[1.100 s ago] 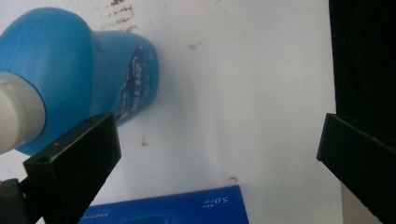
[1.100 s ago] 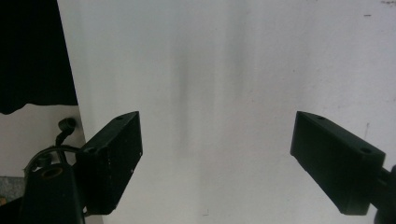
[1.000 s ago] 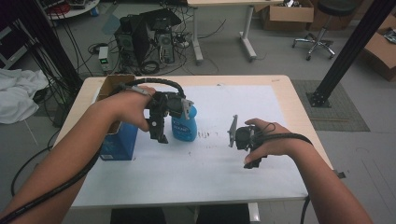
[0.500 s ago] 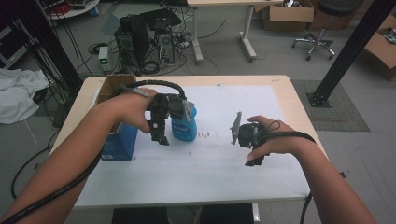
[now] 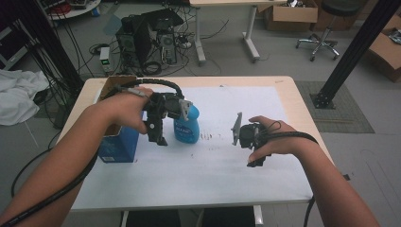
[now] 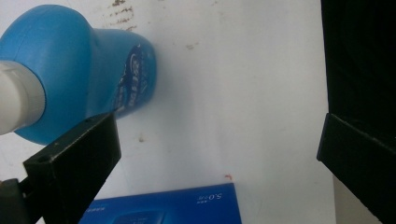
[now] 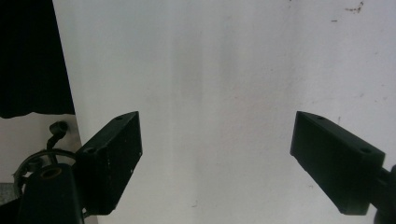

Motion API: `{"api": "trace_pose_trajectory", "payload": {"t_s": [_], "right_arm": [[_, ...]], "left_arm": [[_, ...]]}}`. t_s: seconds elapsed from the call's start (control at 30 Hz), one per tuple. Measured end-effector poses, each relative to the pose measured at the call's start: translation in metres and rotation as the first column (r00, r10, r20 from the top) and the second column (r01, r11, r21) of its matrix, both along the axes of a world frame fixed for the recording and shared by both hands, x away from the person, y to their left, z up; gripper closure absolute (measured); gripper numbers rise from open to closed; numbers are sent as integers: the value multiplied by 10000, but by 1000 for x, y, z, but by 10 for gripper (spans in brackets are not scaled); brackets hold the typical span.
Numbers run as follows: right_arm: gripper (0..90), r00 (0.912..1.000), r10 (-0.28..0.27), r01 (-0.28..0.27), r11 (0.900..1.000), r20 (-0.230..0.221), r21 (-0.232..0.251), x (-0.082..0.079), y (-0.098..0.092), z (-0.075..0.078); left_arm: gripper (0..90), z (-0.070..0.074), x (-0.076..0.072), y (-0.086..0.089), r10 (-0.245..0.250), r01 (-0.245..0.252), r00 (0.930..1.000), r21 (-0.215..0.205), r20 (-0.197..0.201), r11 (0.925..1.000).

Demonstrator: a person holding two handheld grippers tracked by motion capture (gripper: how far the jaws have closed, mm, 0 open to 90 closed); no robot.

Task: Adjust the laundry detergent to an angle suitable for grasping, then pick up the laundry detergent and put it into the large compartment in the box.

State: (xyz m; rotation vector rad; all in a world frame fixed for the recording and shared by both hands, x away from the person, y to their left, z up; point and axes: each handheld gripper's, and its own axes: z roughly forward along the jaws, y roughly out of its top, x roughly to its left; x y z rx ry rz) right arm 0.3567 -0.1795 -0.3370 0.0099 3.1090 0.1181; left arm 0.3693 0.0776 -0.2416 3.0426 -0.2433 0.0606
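The left gripper was held above the white table sheet, just beside the blue bottle and close to its top. Its jaws were spread wide with nothing between them; in the left gripper view, the bottle was seen lying off to the outside of one jaw, apparently not touched, though the contact point was hard to judge. The bottle was stood upright on the sheet, between the blue box at the table's left edge and a patch of dark smudges. The right gripper was held well apart from the bottle, over bare sheet, and its jaws were likewise parted and empty. A cardboard box was seen behind the blue box.
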Motion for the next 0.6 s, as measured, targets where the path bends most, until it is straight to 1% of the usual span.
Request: {"api": "trace_pose_trajectory", "payload": {"t_s": [0.07,0.13,0.27,0.33,0.4,0.53,0.6], "right_arm": [[169,10000,9,-9,10000,-5,56,-1,1,1],[165,10000,-17,17,10000,29,71,-1,0,3],[168,9999,-70,70,10000,73,2,-1,-1,3],[169,9999,-79,78,9999,89,71,-2,-1,4],[170,9999,-127,126,9999,70,51,-4,-2,5],[167,9997,-227,226,9997,127,54,-5,-2,8],[169,9997,-210,209,9998,145,79,-5,-2,9]], "left_arm": [[1,-1,0,0,-16,16,10000,21,-40,10000],[1,-2,0,-1,-14,14,10000,127,-15,9999],[1,-3,-3,-2,-69,68,9999,-42,-74,10000],[1,-4,-4,-2,-159,159,9998,50,-91,9999],[1,-3,-4,-3,-222,223,9997,39,-108,9997],[1,3,-3,-4,-411,411,9991,-83,-35,9991],[1,7,-1,-5,-497,497,9988,-49,33,9988]]}}
